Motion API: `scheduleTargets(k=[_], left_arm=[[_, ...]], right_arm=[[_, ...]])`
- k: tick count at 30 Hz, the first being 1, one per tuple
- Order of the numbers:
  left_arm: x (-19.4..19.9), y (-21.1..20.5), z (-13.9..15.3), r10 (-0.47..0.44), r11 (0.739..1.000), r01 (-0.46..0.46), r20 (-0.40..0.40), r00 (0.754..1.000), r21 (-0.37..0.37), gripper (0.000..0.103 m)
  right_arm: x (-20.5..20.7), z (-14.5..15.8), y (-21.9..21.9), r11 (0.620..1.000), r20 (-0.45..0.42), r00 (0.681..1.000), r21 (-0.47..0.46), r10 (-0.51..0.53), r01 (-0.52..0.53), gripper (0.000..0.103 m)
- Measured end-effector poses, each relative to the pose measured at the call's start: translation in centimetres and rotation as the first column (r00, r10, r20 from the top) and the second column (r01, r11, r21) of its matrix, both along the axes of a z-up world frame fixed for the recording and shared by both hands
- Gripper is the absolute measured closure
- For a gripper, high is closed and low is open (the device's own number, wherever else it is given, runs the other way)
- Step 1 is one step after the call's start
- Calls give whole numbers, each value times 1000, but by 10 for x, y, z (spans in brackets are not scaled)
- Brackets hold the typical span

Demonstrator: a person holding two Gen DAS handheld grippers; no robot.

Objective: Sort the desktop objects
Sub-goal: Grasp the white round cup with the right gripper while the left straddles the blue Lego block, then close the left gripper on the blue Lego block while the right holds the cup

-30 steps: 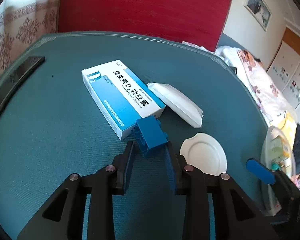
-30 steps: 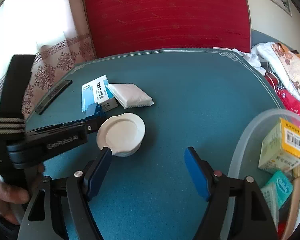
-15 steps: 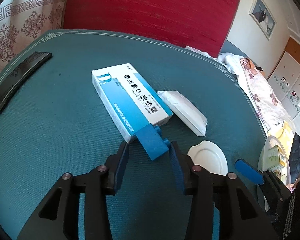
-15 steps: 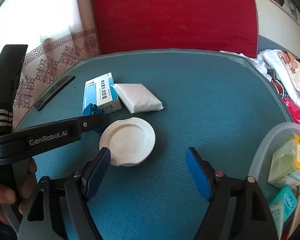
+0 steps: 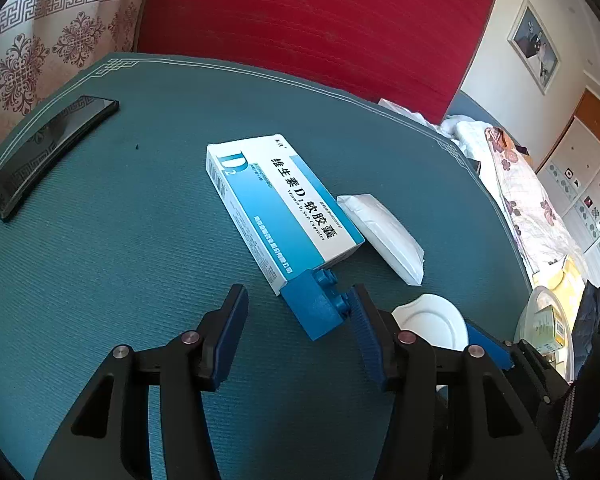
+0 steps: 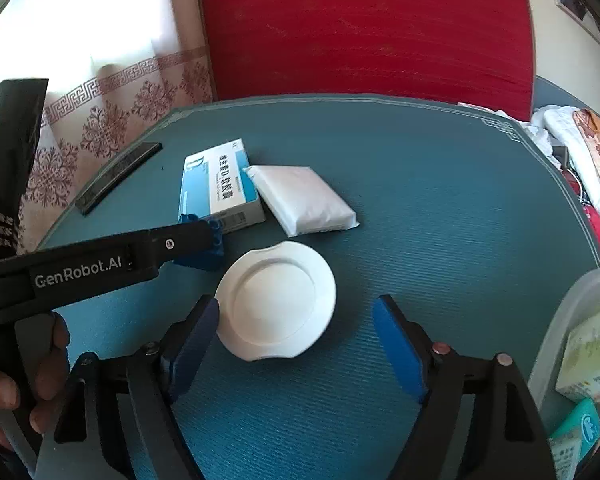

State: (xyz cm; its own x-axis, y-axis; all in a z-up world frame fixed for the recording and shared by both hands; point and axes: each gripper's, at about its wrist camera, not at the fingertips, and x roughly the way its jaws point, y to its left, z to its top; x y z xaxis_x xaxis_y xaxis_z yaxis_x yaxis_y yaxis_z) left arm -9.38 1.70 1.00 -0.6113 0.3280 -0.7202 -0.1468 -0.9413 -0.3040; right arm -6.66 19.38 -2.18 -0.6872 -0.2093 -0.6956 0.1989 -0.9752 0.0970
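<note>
A blue toy brick lies on the teal table, its far end against a blue and white medicine box. My left gripper is opening around the brick; the right finger sits next to it and the left finger stands well apart. A white round dish lies just ahead of my right gripper, whose jaws are opening, one on each side of its near half. The left pad is close to the dish's rim and the right pad is apart. The brick shows there beyond the left tool's black arm.
A white tissue pack lies right of the medicine box. A black flat device rests near the table's left edge. A clear tub with small boxes stands at the right. A hand holds the left tool. A red panel stands behind.
The left jaws have spread and let go of the blue brick, which now rests on the table. The right gripper has come closer to the white dish and widened slightly.
</note>
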Motion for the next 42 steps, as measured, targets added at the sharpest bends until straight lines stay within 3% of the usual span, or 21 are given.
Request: scheduleTargets(k=[13,26,37,42], left_arm=[[-2,-7,-1,20,1000,-20,5,1000,3,47],[3,6,-6,-25,999,25,12,1000,-42,47],[3,18,-10,-37,990,33,-26,999,-137,47],[2,12,-8,-20,993,17,-26,999,-118,47]], right_arm=[[-8,-7,-9,999,36,999,44,10,-12,19],[10,-6,-13,996,22,1000,92,17,-19,62],[22,-5,-12,997,27,1000,81,0,-2,68],[30,-5,-11,996,30,1000,85,-6,3,69]])
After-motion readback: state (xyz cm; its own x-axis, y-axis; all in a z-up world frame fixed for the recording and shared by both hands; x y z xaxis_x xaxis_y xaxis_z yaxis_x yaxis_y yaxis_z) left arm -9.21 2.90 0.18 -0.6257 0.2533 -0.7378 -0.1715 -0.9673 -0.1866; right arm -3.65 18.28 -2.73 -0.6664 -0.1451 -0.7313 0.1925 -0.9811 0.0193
